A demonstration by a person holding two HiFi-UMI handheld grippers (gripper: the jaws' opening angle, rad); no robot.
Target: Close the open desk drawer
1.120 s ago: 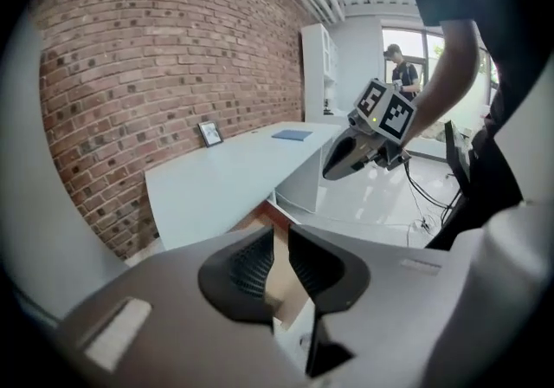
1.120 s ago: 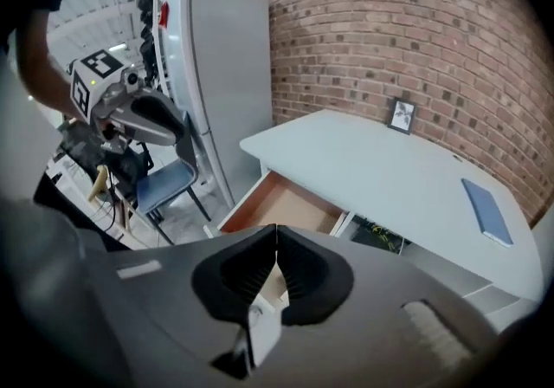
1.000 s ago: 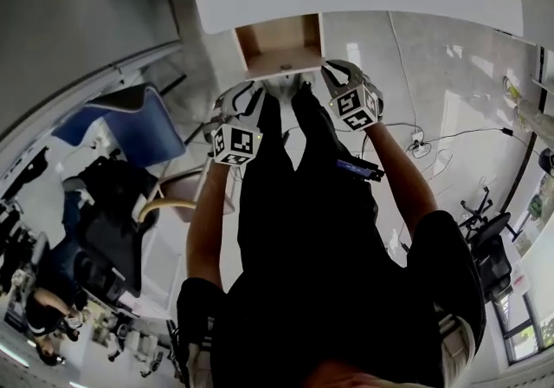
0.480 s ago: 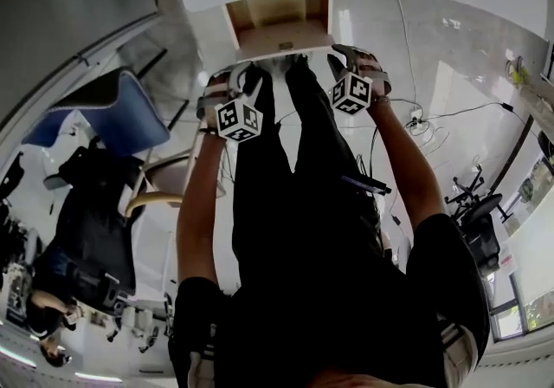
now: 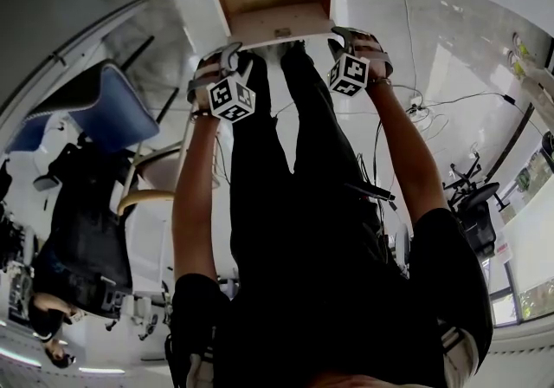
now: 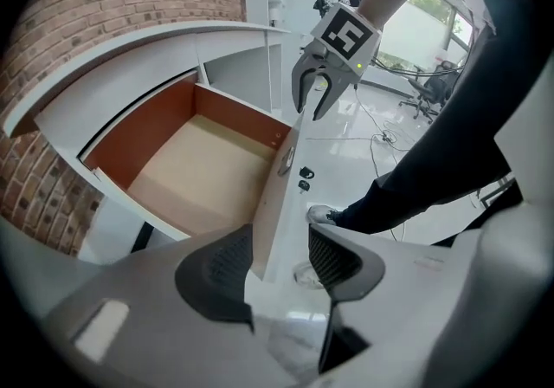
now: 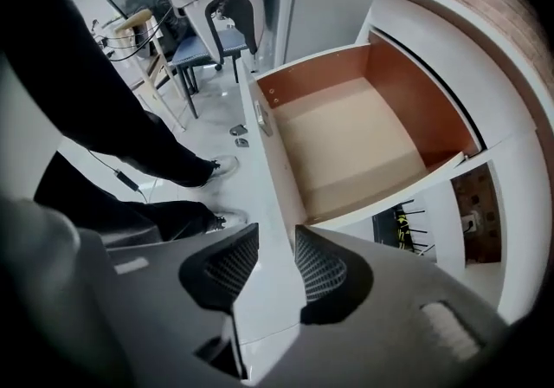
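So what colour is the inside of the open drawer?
Pale tan floor with reddish-brown side walls; the drawer shows best in the right gripper view.

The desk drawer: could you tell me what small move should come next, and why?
Probably push the front panel toward the desk with both grippers. The drawer stands pulled out, and the left gripper and right gripper straddle the panel's top edge, jaws opening, not gripping it.

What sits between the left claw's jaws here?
The top edge of the drawer front, between the opening jaws of the left claw; the left gripper view shows it.
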